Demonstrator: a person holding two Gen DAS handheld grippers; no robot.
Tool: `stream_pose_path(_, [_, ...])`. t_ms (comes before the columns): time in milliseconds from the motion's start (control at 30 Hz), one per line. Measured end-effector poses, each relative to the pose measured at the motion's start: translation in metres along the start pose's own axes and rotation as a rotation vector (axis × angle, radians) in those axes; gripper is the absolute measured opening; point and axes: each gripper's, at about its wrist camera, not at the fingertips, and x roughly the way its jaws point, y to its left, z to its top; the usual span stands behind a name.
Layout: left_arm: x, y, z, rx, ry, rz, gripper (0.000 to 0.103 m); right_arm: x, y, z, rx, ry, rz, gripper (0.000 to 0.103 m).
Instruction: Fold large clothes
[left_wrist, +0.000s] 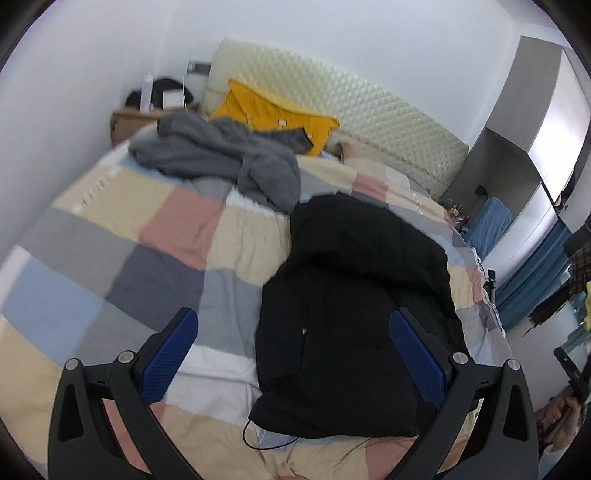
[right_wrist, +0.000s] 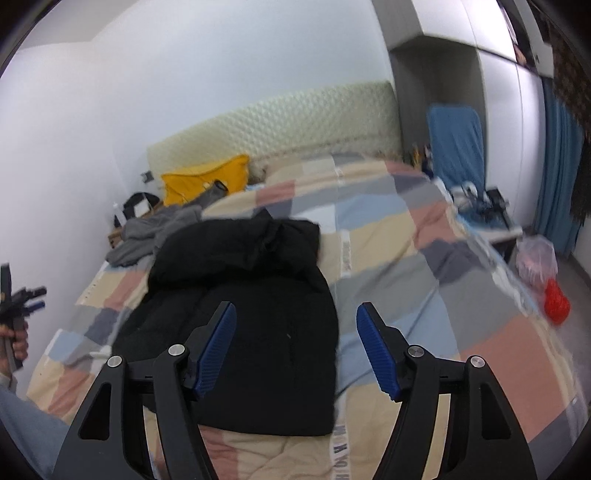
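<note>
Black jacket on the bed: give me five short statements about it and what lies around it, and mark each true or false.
1. The black jacket lies on a patchwork quilt. True.
2. The right hand-held gripper is clamped on the jacket. False: its jaws stand open above it, holding nothing.
3. A grey garment lies crumpled beyond the jacket, nearer the headboard. True.
4. The cushion against the headboard is red. False: it is yellow.
5. The left hand-held gripper holds the grey garment. False: its jaws are open and empty, with the near part of the jacket seen between them.
</note>
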Motion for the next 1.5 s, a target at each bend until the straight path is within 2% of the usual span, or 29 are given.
stream_pose_path(100, [0.030,0.026,-0.025,-0.036,0.068,-0.016,0.103,0.033,-0.023,-0.024,0.046,0.092,0.028,0.067])
stream_pose_path(167, [0.048,0.040,-0.040,-0.067,0.116,-0.067,0.103,0.053,-0.033,-0.039,0.049,0.152,0.025,0.067])
stream_pose_path(267, [0.071,0.054,-0.052,-0.110,0.140,-0.128,0.103,0.072,-0.049,-0.055,0.090,0.194,0.048,0.067])
stream_pose_path(400, [0.099,0.067,-0.066,-0.221,0.191,-0.271,0.103,0.091,-0.065,-0.072,0.176,0.246,0.089,0.068])
stream_pose_path(533, [0.114,0.073,-0.075,-0.270,0.206,-0.317,0.102,0.110,-0.071,-0.084,0.198,0.290,0.122,0.068])
stream_pose_path(700, [0.126,0.077,-0.082,-0.285,0.219,-0.361,0.102,0.138,-0.074,-0.090,0.225,0.322,0.151,0.077])
stream_pose_path(967, [0.163,0.087,-0.102,-0.310,0.302,-0.405,0.098,0.188,-0.067,-0.097,0.258,0.400,0.167,0.078])
stream_pose_path(1267, [0.177,0.070,-0.126,-0.231,0.419,-0.413,0.093,0.191,-0.067,-0.104,0.265,0.418,0.173,0.080])
stream_pose_path(1300, [0.175,0.068,-0.129,-0.213,0.424,-0.411,0.090,0.192,-0.067,-0.103,0.264,0.419,0.173,0.080])
stream_pose_path(1333, [0.173,0.062,-0.132,-0.189,0.432,-0.415,0.075,0.191,-0.067,-0.103,0.265,0.419,0.173,0.080])
stream_pose_path(1400, [0.168,0.056,-0.134,-0.164,0.439,-0.403,0.061,0.192,-0.066,-0.101,0.264,0.421,0.178,0.080])
stream_pose_path(1433, [0.165,0.054,-0.134,-0.154,0.431,-0.390,0.042,0.192,-0.065,-0.101,0.263,0.421,0.184,0.080])
stream_pose_path(1500, [0.157,0.058,-0.134,-0.174,0.421,-0.407,0.021,0.191,-0.062,-0.101,0.259,0.421,0.199,0.080])
